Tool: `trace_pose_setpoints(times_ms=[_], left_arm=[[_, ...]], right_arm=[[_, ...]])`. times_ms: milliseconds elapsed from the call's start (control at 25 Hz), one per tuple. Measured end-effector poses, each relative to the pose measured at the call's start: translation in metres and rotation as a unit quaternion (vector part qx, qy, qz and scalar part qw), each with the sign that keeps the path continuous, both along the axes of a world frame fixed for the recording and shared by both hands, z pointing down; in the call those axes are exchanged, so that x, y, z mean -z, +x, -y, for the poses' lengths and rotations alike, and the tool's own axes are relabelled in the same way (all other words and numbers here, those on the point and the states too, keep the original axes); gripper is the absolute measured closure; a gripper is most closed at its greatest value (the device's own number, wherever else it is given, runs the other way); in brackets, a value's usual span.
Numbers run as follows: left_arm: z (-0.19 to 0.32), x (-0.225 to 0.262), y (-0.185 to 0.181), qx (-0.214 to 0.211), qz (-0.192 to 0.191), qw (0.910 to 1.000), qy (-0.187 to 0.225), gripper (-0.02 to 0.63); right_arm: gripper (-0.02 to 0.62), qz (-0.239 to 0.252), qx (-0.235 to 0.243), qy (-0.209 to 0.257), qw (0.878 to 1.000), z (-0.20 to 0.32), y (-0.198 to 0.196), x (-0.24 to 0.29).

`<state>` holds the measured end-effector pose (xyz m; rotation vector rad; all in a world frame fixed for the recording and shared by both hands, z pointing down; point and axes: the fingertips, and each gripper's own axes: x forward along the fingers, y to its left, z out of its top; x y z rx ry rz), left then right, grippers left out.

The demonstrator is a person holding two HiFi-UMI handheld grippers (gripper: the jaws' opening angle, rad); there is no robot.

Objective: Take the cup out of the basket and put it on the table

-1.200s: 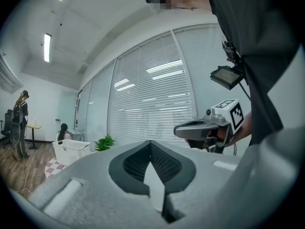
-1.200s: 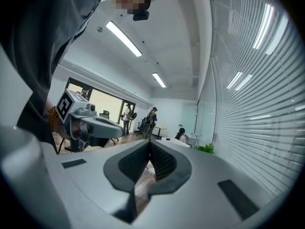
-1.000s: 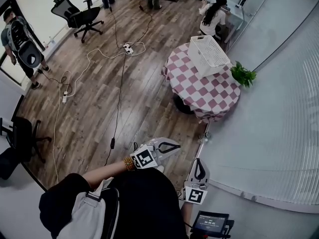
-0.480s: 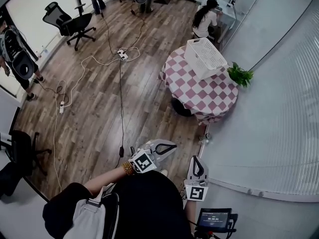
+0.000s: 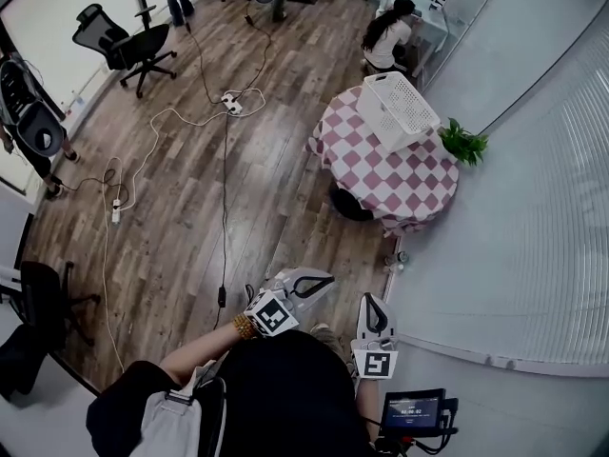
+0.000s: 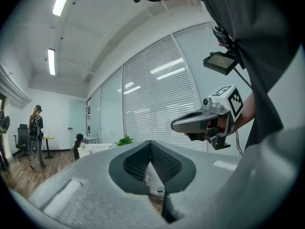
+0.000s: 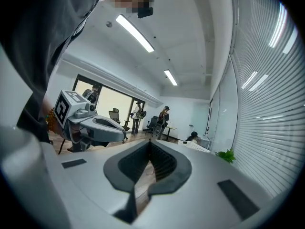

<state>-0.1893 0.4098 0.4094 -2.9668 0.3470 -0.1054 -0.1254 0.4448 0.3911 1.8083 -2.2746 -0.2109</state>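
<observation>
Near: your left gripper (image 5: 326, 280) and right gripper (image 5: 373, 303) point level, ribbed grey jaws pressed together with nothing between them | Mid: wood-plank floor (image 5: 181, 231) crossed by thin cables (image 5: 225, 208) | Far: round table (image 5: 404, 184) in red-and-white check cloth carries the white lattice basket (image 5: 398, 110) at its far edge; you cannot make out the cup from here.

Both arms bent and tucked near the waist, left gripper (image 5: 324, 281) held level out in front, jaws pressed together with nothing between them, right gripper (image 5: 373, 303) just beside it, pointing level the same way, jaws likewise closed and empty.
</observation>
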Motion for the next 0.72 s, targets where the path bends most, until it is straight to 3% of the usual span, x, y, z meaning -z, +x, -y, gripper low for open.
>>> trace_pose_setpoints(times_ms=[280, 720], left_arm=[[0.024, -0.009, -0.019, 0.012, 0.007, 0.9999, -0.003, 0.603], [0.056, -0.016, 0.005, 0.028, 0.036, 0.9989, -0.008, 0.603]], right_arm=[[0.588, -0.014, -0.001, -0.015, 1.000, 0.013, -0.015, -0.005], [0.588, 0.009, 0.023, -0.015, 1.000, 0.066, 0.010, -0.020]])
